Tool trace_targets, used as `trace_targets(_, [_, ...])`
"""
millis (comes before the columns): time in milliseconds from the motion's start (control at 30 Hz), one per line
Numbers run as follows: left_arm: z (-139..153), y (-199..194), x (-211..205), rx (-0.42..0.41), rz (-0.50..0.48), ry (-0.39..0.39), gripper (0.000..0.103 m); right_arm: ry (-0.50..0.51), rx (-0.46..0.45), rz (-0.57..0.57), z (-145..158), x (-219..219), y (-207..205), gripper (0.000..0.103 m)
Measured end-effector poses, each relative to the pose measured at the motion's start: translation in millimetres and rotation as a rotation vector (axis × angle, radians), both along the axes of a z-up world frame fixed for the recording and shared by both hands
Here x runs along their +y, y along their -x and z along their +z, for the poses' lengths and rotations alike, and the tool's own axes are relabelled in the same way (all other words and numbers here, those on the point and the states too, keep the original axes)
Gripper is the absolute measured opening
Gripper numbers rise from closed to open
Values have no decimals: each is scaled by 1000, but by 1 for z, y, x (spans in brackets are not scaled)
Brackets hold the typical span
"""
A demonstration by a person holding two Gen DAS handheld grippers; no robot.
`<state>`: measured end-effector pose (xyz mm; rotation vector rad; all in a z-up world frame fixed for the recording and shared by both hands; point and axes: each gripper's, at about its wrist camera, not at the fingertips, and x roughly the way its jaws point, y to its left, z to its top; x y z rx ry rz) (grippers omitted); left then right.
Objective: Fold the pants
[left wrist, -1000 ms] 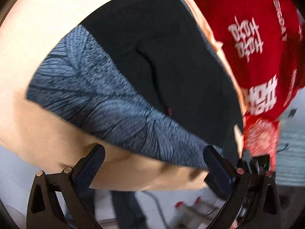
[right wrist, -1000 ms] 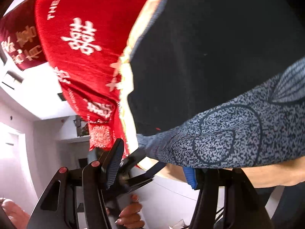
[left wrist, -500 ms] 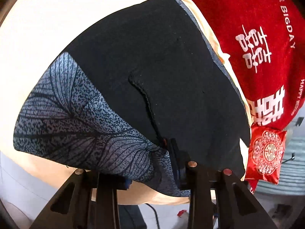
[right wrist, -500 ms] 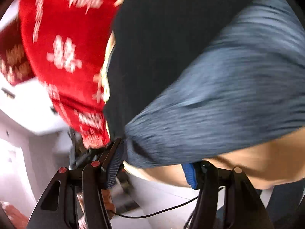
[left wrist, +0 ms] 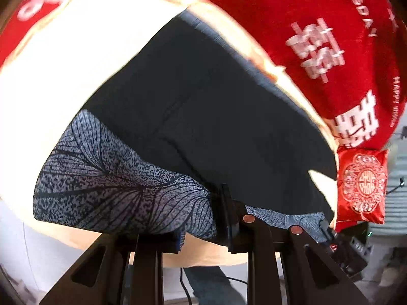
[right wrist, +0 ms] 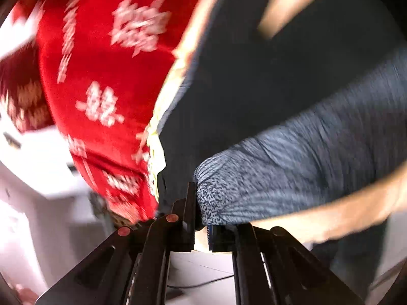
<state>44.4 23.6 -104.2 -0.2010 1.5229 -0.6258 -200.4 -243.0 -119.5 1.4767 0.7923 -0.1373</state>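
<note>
Black soft-knit pants (left wrist: 216,117) with grey leaf-print waistband look light and floppy; left gripper (left wrist: 203,216) and right gripper (right wrist: 202,211) both pinch that band.

Cream bed surface (left wrist: 84,58) carries dark pants (left wrist: 216,117); red blanket (left wrist: 318,25) and red cushion (left wrist: 362,185) alongside.

the left hand-held gripper (left wrist: 203,228) pinches the patterned hem of the dark pants (left wrist: 216,117) beside a red blanket (left wrist: 318,25).

Left wrist view low and close behind its fingers (left wrist: 226,213), facing across the pants (left wrist: 203,117), right wrist view likewise (blurred), both sharing the red cloth (left wrist: 318,38).
</note>
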Motion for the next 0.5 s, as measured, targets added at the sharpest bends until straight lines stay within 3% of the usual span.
trace_targets(167, [40,-42,-51,-95,-28,10,25,58,-7,145,31,-61,-72,9])
trace_targets(267, [44,-77,-89,-142,-36,0,25,52,17,203,23,-100,-114,11])
trace_targets(400, [20,-127,-136,-191,-17,-61,25,22,61,267,-9,-141,-174,11])
trace_targets(500, [-12,-154,-156,-235,20,-162,53,27,132,314,-49,-163,-211,11])
